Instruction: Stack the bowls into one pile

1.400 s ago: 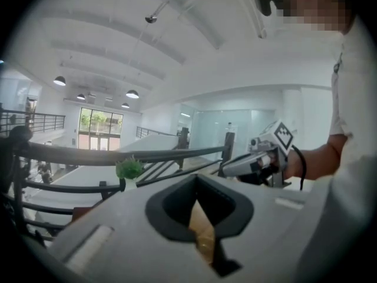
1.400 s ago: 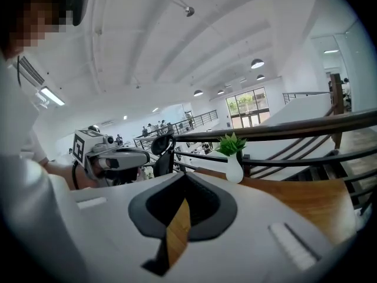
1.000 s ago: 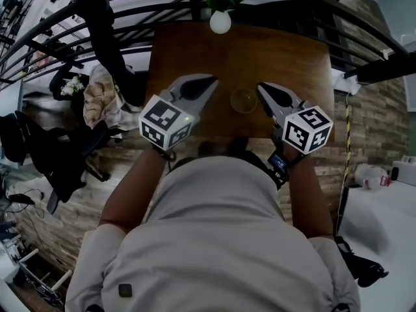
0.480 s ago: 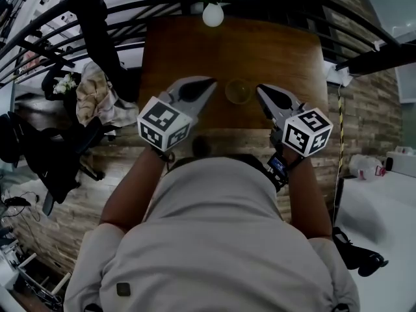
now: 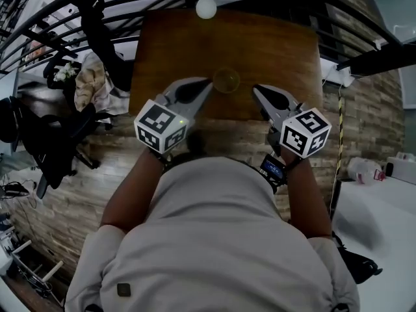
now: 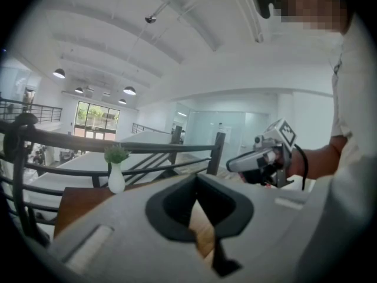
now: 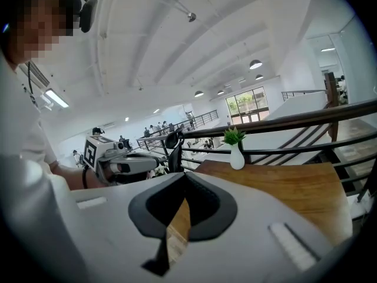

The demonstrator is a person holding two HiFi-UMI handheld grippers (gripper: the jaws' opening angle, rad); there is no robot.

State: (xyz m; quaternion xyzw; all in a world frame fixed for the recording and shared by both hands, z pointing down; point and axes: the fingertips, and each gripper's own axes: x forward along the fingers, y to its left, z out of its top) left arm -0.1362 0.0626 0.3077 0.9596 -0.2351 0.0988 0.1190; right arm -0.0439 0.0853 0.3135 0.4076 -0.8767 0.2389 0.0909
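Note:
A clear glass bowl pile (image 5: pixel 226 80) sits near the front middle of the brown wooden table (image 5: pixel 279 51). My left gripper (image 5: pixel 208 82) hovers just left of it and my right gripper (image 5: pixel 255 89) just right of it, both near the table's front edge and apart from the glass. Each is shut with nothing between its jaws. In the left gripper view the left gripper (image 6: pixel 198 183) fills the foreground and the right gripper (image 6: pixel 259 158) shows beyond. In the right gripper view the right gripper (image 7: pixel 184 184) hides the bowls and the left gripper (image 7: pixel 126 164) is at left.
A white vase with a green plant (image 5: pixel 206 5) stands at the table's far edge, also seen as the vase (image 6: pixel 116 178) and the vase (image 7: pixel 237 157). A black railing (image 5: pixel 58 34) curves behind. A chair draped with cloth (image 5: pixel 91 90) stands left; a white counter (image 5: pixel 383 207) lies right.
Both grippers have drawn back toward the person, from beside and past the bowl pile to the table's front edge. The bowl pile stays put on the table.

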